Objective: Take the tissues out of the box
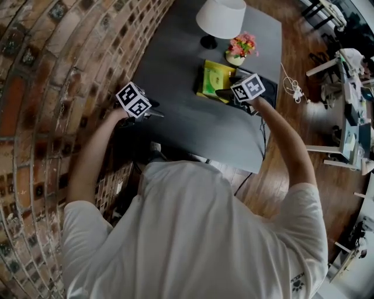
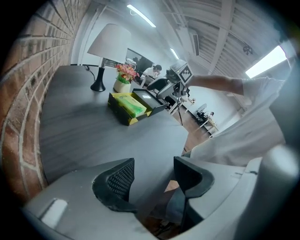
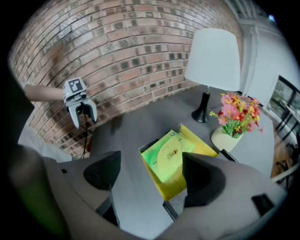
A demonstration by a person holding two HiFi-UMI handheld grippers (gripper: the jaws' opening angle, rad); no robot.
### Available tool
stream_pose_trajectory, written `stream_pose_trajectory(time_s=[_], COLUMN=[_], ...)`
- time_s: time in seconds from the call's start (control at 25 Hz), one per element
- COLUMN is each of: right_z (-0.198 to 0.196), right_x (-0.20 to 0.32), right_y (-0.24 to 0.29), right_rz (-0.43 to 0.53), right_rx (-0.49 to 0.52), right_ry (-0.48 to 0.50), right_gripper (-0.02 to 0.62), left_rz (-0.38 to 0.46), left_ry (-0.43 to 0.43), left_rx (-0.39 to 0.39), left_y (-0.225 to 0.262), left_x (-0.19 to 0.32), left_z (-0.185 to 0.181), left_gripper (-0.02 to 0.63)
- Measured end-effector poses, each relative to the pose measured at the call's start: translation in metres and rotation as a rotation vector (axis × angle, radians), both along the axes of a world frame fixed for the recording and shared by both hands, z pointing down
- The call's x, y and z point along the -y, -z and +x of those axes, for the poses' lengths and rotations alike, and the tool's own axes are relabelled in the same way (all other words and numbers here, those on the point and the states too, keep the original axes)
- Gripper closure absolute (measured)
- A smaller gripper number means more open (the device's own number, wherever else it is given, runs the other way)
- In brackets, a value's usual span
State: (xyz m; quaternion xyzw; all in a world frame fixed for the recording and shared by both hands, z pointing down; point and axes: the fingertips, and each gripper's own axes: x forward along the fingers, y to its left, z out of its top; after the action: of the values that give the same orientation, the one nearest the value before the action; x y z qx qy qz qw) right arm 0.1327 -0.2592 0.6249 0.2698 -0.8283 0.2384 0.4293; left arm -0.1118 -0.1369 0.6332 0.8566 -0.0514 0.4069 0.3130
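An open yellow box (image 1: 207,76) lies on the dark grey table (image 1: 193,128), and a green tissue pack (image 3: 171,152) lies flat inside it. My right gripper (image 1: 225,92) hovers over the box's near right side. It is open with nothing between its jaws, and the box (image 3: 199,147) shows past them in the right gripper view. My left gripper (image 1: 153,111) is held above the table's left edge, well apart from the box (image 2: 123,111). Its jaws are drawn close together and hold nothing.
A white lamp (image 1: 221,17) and a pot of flowers (image 1: 241,49) stand just behind the box. A flat black object (image 1: 266,92) lies at the box's right. A brick wall (image 1: 52,87) runs along the left. Wooden floor and a white cable (image 1: 291,87) lie to the right.
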Motion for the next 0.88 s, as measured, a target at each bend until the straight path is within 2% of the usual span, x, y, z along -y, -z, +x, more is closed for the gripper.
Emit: stream_pose_trajectory(time_s=[0.2, 0.44, 0.52, 0.6, 0.76, 0.88], right_z=[-0.022, -0.023, -0.018, -0.016, -0.015, -0.013], right_x=[0.024, 0.044, 0.052, 0.057, 0.066, 0.066], right_y=[-0.014, -0.032, -0.036, -0.040, -0.048, -0.062], right_rz=[0.011, 0.093, 0.124, 0.134, 0.160, 0.137], right_rx=[0.143, 0.106, 0.096, 0.095, 0.082, 0.058], right_ry=[-0.290, -0.494, -0.564, -0.598, -0.646, -0.680], right_gripper=[0.175, 0.164, 0.134, 0.076, 0.075, 0.077], left_rz=[0.006, 0.105, 0.160, 0.209, 0.252, 0.316], left_ry=[0.075, 0.196, 0.245, 0.289, 0.401, 0.467], left_rx=[-0.038, -0.052, -0.058, -0.068, -0.151, -0.192], left_y=[-0.005, -0.009, -0.006, -0.003, 0.008, 0.015], left_x=[0.018, 0.051, 0.064, 0.078, 0.103, 0.119], left_z=[0.004, 0.002, 0.001, 0.000, 0.000, 0.001], left_gripper=[0.339, 0.337, 0.285, 0.242, 0.215, 0.213])
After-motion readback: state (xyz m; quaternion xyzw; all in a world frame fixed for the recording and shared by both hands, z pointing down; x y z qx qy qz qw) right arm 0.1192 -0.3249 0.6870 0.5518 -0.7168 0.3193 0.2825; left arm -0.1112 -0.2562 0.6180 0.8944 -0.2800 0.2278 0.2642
